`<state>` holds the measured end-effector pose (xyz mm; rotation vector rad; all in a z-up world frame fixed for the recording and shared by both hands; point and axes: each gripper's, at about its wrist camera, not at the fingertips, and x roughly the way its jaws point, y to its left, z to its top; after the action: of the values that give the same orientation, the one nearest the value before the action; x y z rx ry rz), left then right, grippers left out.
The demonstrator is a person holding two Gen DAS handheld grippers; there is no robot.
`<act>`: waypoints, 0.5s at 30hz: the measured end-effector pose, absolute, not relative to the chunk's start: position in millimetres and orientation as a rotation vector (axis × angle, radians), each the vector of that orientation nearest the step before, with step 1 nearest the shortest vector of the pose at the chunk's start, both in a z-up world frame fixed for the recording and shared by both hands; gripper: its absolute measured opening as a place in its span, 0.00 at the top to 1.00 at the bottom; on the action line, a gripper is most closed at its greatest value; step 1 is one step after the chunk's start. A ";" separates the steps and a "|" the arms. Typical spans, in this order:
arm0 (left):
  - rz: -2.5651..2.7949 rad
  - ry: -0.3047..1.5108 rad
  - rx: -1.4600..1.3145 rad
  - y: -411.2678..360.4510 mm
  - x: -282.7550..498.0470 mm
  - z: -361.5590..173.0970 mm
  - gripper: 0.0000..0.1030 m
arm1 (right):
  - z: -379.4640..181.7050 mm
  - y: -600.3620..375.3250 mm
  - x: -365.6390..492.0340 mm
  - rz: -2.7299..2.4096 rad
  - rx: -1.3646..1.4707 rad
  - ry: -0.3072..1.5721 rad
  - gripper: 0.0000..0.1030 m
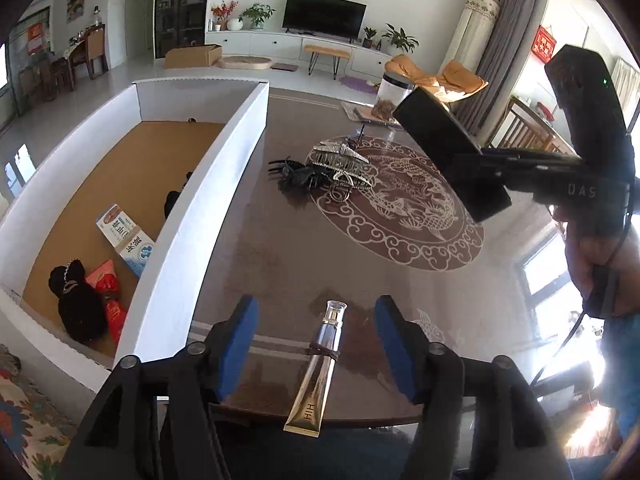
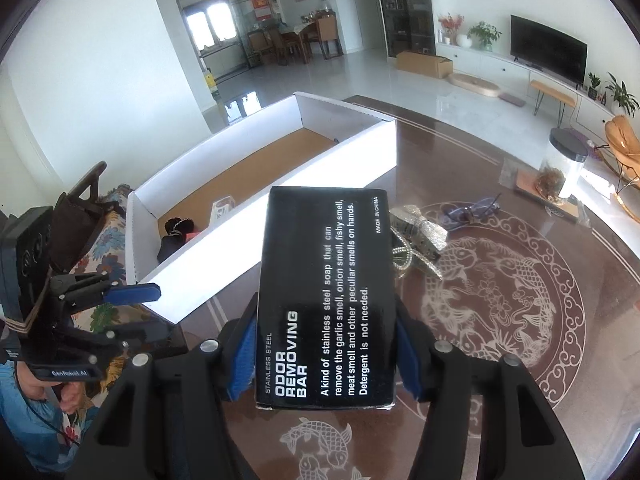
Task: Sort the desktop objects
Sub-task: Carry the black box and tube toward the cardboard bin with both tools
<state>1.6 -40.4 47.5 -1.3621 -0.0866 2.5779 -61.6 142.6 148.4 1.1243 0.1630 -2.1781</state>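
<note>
A gold cosmetic tube (image 1: pixel 316 376) with a clear cap and a dark band around it lies at the near edge of the brown table (image 1: pixel 300 264). My left gripper (image 1: pixel 316 308) stands open above it, its blue pads well clear of the tube on both sides. My right gripper (image 2: pixel 325 314) is shut on a black box (image 2: pixel 324 292) printed "ODOR REMOVING BAR" and holds it in the air above the table. In the left wrist view the same black box (image 1: pixel 452 152) hangs at the right. The white sorting box (image 1: pixel 224 200) lies along the table's left side.
The white sorting box (image 2: pixel 240 256) holds a black pouch (image 1: pixel 78 312), red packets (image 1: pixel 108 284) and a blue-white carton (image 1: pixel 126 240). Hair clips (image 1: pixel 324 172) are piled mid-table, with purple glasses (image 2: pixel 472 212) and a lidded jar (image 2: pixel 560 168) beyond. A patterned cloth (image 1: pixel 24 412) lies at the left.
</note>
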 end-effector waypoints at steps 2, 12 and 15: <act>2.517 0.012 -1.439 -21.6 -4.9 20.1 0.33 | 148.4 143.3 -55.6 -2.165 1.121 0.142 0.43; 2.357 0.271 -1.651 18.3 -23.3 -65.3 0.35 | 167.8 174.9 -39.0 -2.172 1.089 0.107 0.43; 2.419 0.282 -1.582 18.5 -18.4 -60.4 0.74 | 171.3 182.8 -38.0 -2.182 1.090 0.110 0.43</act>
<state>-18.4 18.5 -60.4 -1.5817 0.2818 2.4191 -38.0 182.8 171.3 1.0898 0.1098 -2.1819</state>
